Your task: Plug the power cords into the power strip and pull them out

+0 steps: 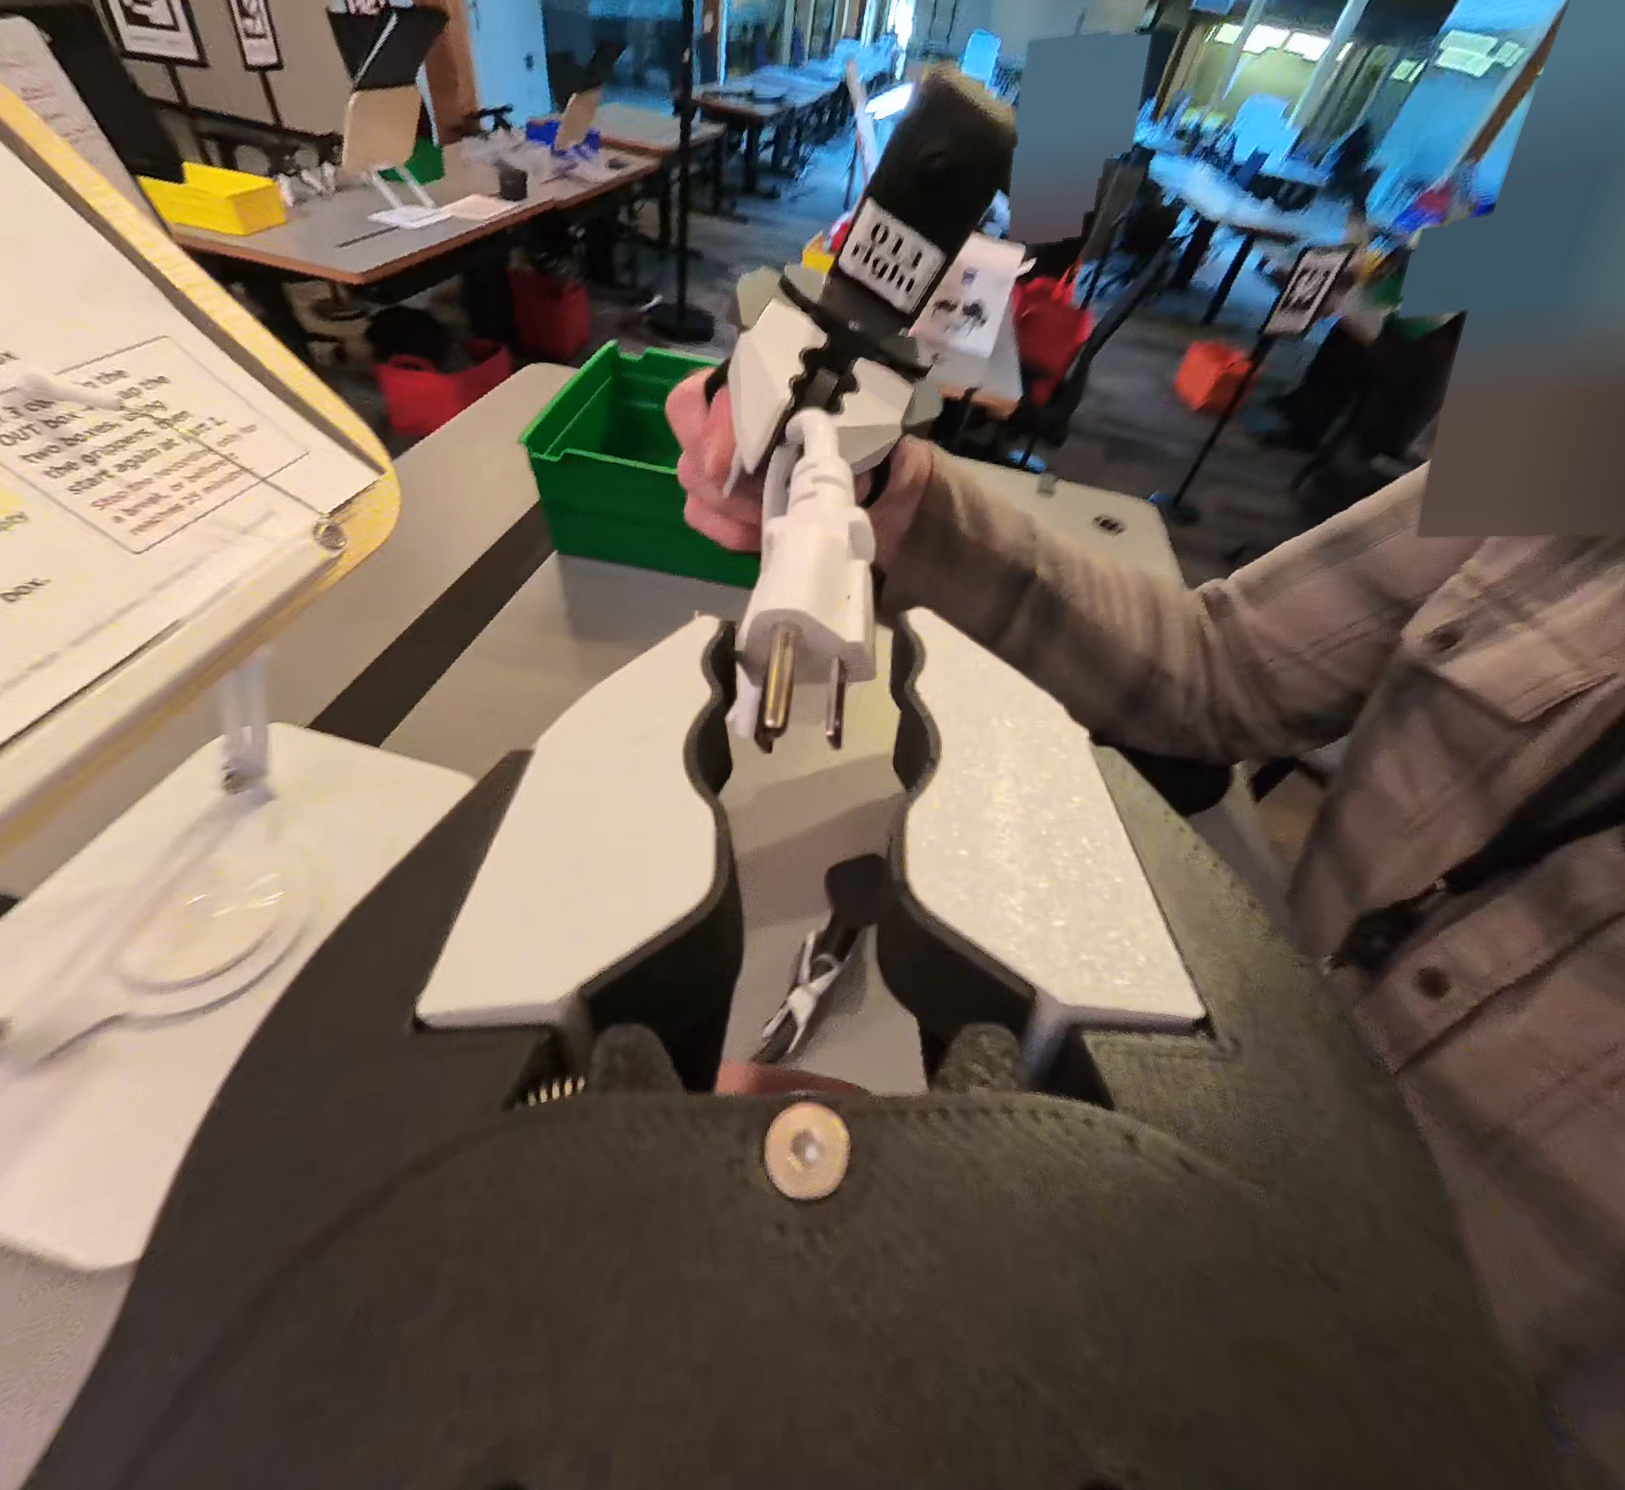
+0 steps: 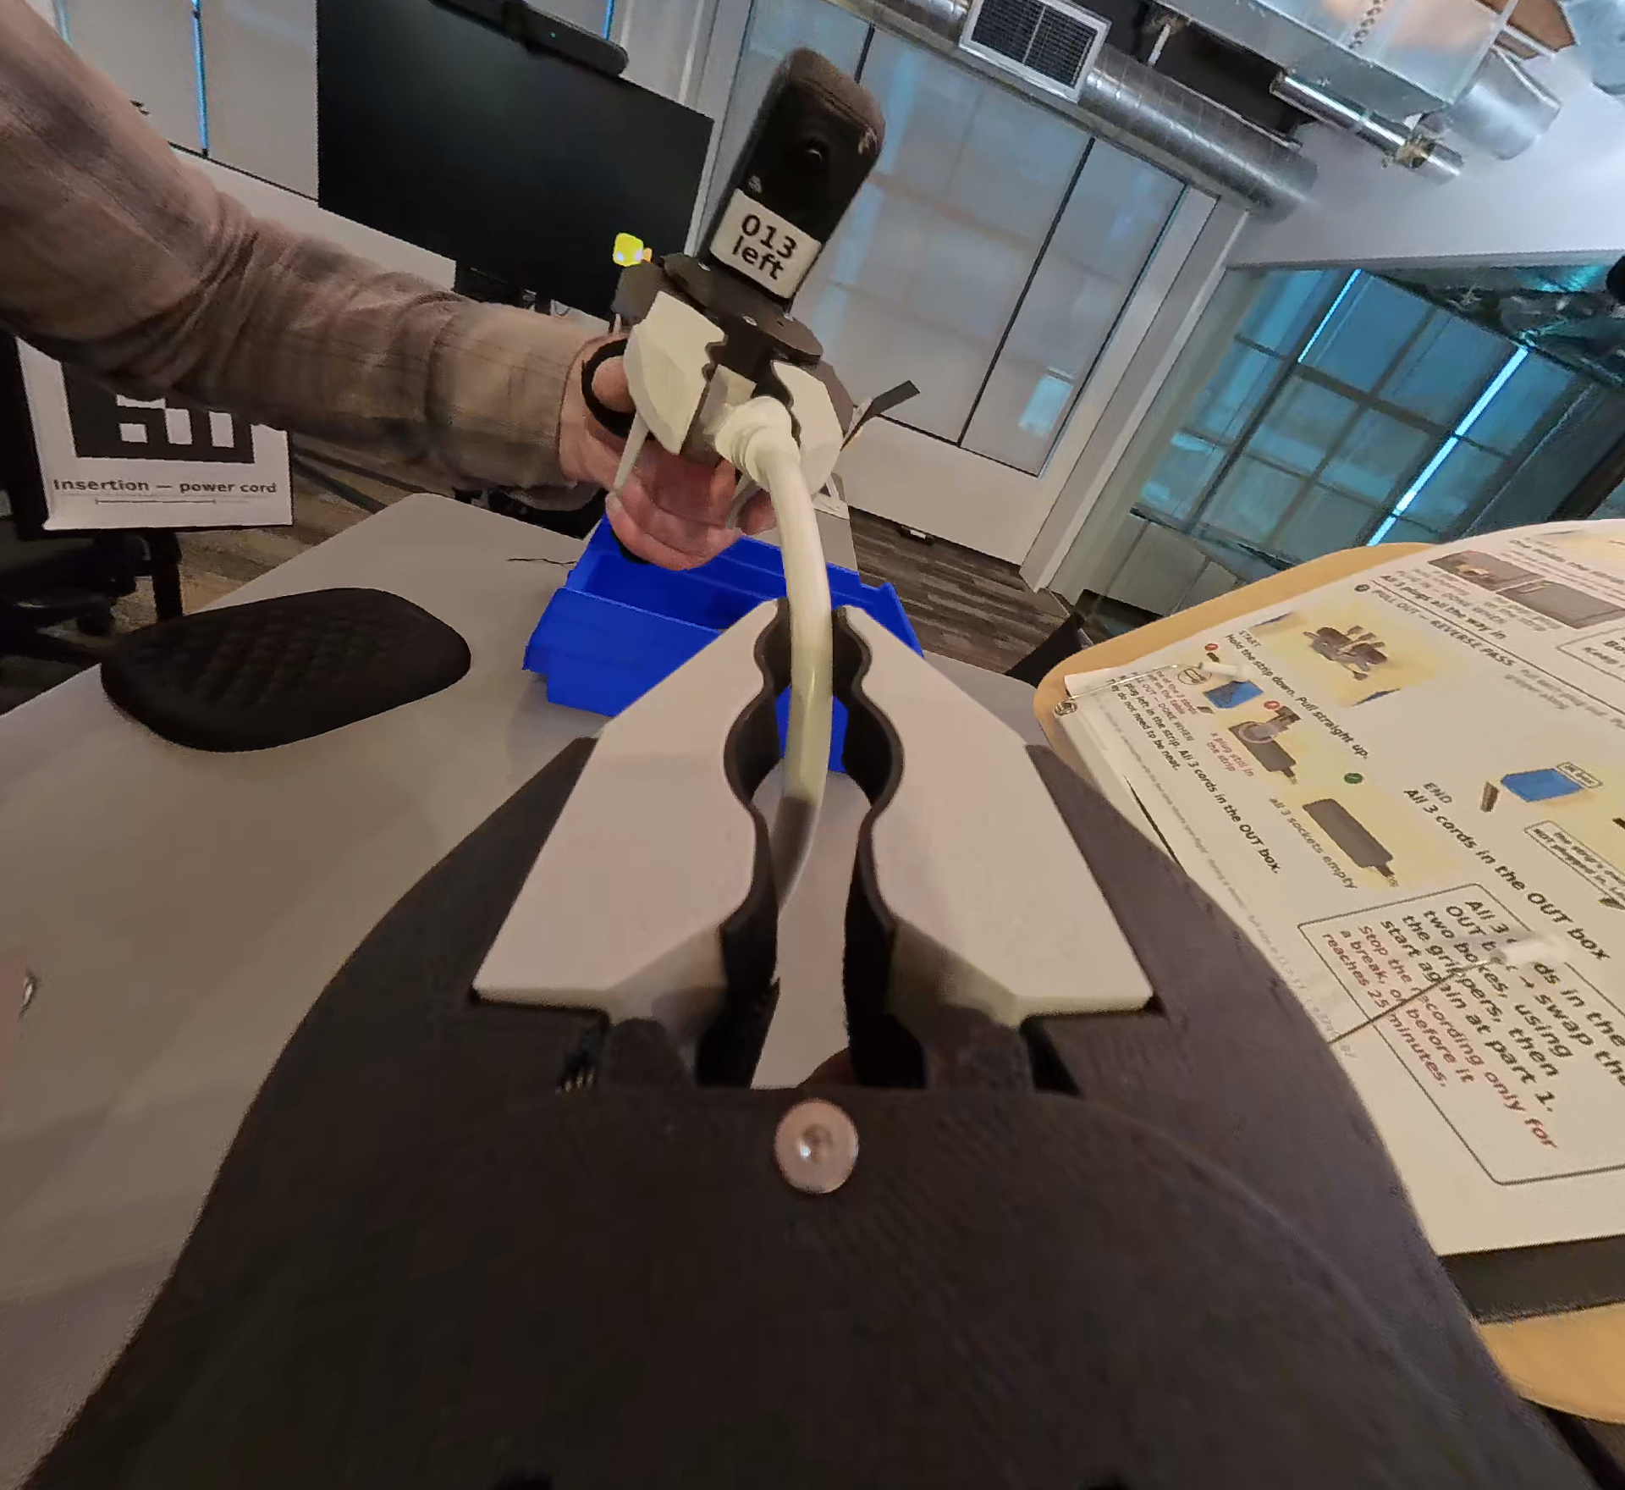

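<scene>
- Left wrist view: plug [image 1: 818, 568] prongs point back at the left gripper [image 1: 809, 630], whose jaws flank it; whether they grip is unclear.
- Right gripper [image 1: 813, 436] clamps the cord [image 2: 809, 656] just behind the plug.

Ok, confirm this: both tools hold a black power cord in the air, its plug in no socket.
Not black: the power cord is white, as the right wrist view shows. The left tool and right tool both hold it in the air, plug in no socket.

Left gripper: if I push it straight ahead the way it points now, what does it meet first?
The white plug, already between the left gripper's fingertips with its prongs facing back. Directly behind it, probably the right gripper holding the cord.
</scene>
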`<state>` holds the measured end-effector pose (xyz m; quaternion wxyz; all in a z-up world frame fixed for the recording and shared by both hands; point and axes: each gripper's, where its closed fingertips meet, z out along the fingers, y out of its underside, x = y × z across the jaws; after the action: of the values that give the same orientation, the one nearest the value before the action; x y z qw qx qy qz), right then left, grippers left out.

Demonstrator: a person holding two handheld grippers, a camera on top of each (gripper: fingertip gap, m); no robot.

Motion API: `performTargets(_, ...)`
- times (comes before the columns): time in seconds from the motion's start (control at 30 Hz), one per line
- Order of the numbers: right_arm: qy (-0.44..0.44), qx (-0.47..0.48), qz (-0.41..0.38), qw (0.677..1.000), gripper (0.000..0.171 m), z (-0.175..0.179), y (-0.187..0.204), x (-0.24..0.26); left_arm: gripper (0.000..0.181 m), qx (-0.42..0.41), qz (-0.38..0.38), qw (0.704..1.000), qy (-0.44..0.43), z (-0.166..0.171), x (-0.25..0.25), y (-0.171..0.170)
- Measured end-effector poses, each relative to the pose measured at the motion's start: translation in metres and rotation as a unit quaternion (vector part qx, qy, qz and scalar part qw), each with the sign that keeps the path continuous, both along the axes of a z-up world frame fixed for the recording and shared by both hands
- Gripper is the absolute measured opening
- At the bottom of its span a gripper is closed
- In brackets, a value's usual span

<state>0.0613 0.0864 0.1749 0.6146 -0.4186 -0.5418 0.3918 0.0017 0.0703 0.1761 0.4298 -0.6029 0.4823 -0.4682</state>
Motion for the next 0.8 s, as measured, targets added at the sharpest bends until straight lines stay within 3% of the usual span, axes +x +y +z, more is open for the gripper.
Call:
performTargets(0.2,0.012,-0.002,0.008,1.0,0.005,-0.002,0.001,0.003,0.028,-0.014,0.003,0.999,-0.036,0.004,0.003,-0.001)
performTargets(0.57,-0.013,-0.019,-0.001,1.0,0.008,-0.017,0.009,-0.003,0.028,0.056,0.023,0.998,-0.027,0.015,0.002,0.001)
performTargets(0.8,-0.013,-0.06,0.017,0.998,0.032,-0.029,0.012,-0.004,0.028,0.11,0.019,0.993,0.027,0.011,0.003,-0.001)
